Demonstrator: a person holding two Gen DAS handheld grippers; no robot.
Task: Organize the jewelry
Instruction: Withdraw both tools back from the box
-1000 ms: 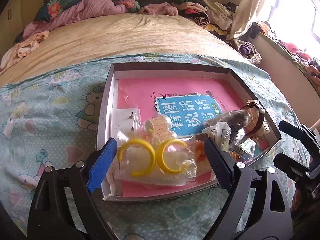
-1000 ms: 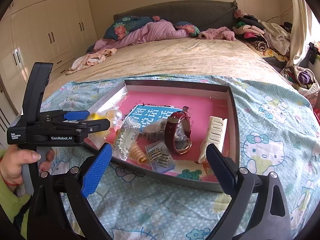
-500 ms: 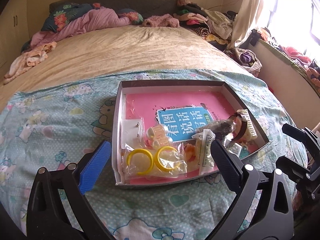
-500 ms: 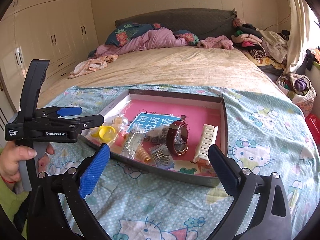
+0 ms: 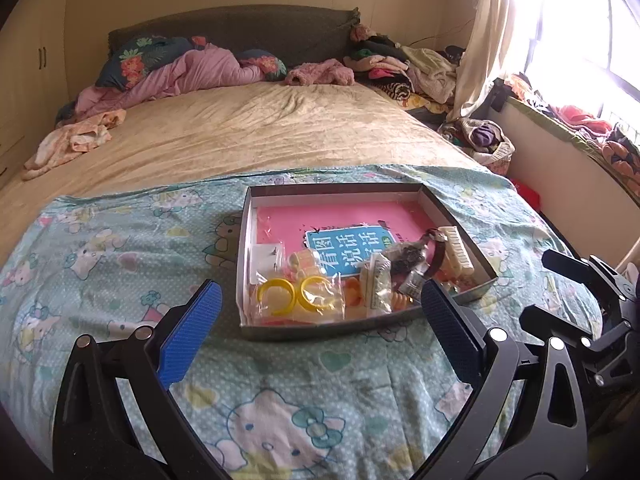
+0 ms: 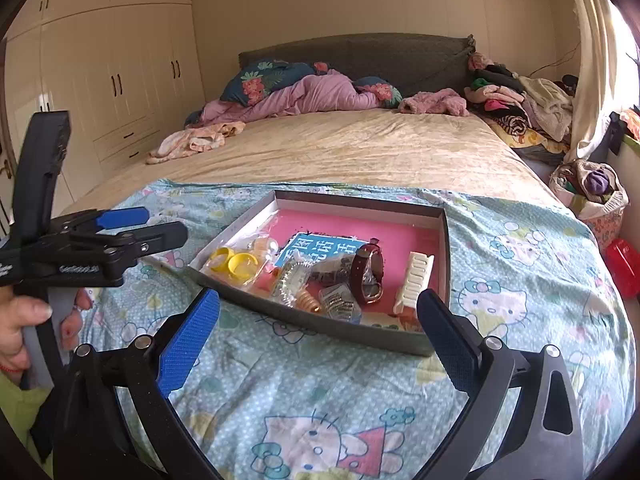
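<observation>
A shallow grey box (image 5: 362, 322) (image 6: 340, 330) with a pink bottom lies on the Hello Kitty sheet. It holds yellow rings in a clear bag (image 5: 298, 296) (image 6: 234, 262), a dark red watch (image 6: 366, 276) (image 5: 438, 250), a white hair claw (image 6: 416, 276) (image 5: 458, 250), a gold spiral (image 6: 308, 302) and other small bagged pieces. My left gripper (image 5: 320, 332) is open and empty, hovering short of the box's near edge. My right gripper (image 6: 320, 336) is open and empty, also back from the box. The left gripper also shows at the left of the right wrist view (image 6: 132, 226).
The box sits on a blue-green cartoon sheet (image 5: 120, 248) over a beige bed (image 5: 248, 128). Pillows and clothes (image 5: 200, 68) pile at the headboard. A wardrobe (image 6: 100, 80) stands left; a basket of clothes (image 6: 592, 188) and a window sill stand right.
Both grippers have pulled back and up from the box, which now looks smaller and farther. Both stay open and empty. The items in the box have not moved.
</observation>
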